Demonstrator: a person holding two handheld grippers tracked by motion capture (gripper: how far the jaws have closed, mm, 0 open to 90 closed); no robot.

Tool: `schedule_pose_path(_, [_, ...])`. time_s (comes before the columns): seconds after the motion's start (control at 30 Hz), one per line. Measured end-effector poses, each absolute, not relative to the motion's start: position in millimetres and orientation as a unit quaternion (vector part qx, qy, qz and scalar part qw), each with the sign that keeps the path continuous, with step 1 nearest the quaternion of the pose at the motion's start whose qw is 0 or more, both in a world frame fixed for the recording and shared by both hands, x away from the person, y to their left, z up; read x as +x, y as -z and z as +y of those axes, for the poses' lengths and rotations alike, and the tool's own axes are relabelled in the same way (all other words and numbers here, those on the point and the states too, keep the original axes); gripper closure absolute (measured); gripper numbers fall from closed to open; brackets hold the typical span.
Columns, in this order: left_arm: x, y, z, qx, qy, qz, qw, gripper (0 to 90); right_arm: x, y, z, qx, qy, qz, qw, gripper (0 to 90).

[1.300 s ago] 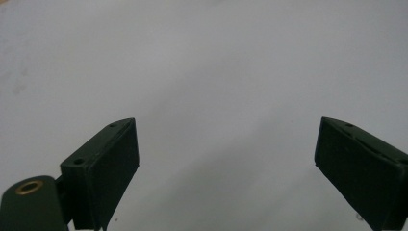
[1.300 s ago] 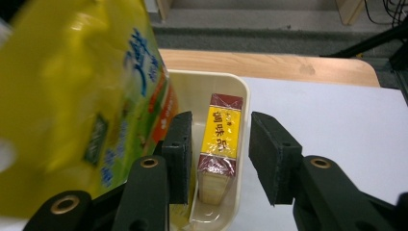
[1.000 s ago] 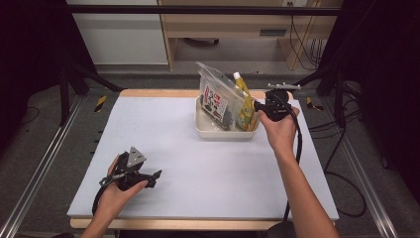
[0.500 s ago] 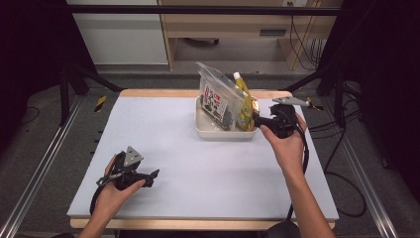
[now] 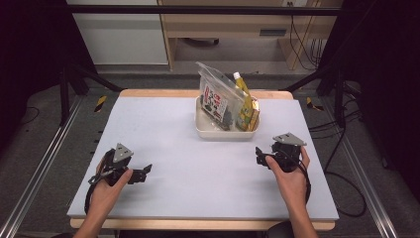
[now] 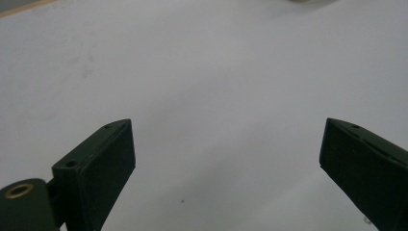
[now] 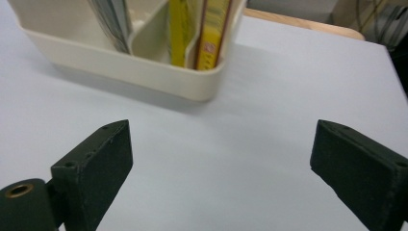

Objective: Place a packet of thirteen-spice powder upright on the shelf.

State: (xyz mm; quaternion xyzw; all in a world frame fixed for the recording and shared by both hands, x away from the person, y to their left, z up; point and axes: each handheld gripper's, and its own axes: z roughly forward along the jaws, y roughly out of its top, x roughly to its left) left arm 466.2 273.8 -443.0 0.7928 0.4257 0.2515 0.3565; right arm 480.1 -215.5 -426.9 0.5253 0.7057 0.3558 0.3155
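A cream bin (image 5: pixel 225 133) stands at the far middle of the white table. In it lean a clear bag with a printed card (image 5: pixel 216 99), a yellow pouch with a white cap (image 5: pixel 243 101) and a yellow box (image 5: pixel 254 115). My right gripper (image 5: pixel 258 153) rests low, in front of the bin's right corner and clear of it. Its jaws have just been opening and stand open with nothing between them. The right gripper view has the right gripper (image 7: pixel 219 159) facing the bin (image 7: pixel 144 67) and the yellow packs (image 7: pixel 211 29). My left gripper (image 5: pixel 143 172) is open at the near left, and the left gripper (image 6: pixel 226 159) frames bare table.
The table's wooden rim (image 5: pixel 158 92) runs along the far edge. Dark stand legs (image 5: pixel 79 79) and cables (image 5: pixel 346 163) lie on the floor around the table. A wooden cabinet (image 5: pixel 233 29) stands beyond it.
My right hand has come away from the bin's right side, toward the person and lower, and its jaws have spread. The left hand has stayed in place.
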Motion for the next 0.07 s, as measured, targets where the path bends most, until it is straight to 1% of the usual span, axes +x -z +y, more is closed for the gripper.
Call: schedule_pose_path(0.07, [466.5, 442.2, 276.9, 0.788, -0.255, 0.429, 0.361, 5.2, 475.7, 433.2, -219.6, 0.525, -0.355, 0.705, 0.318, 8.5])
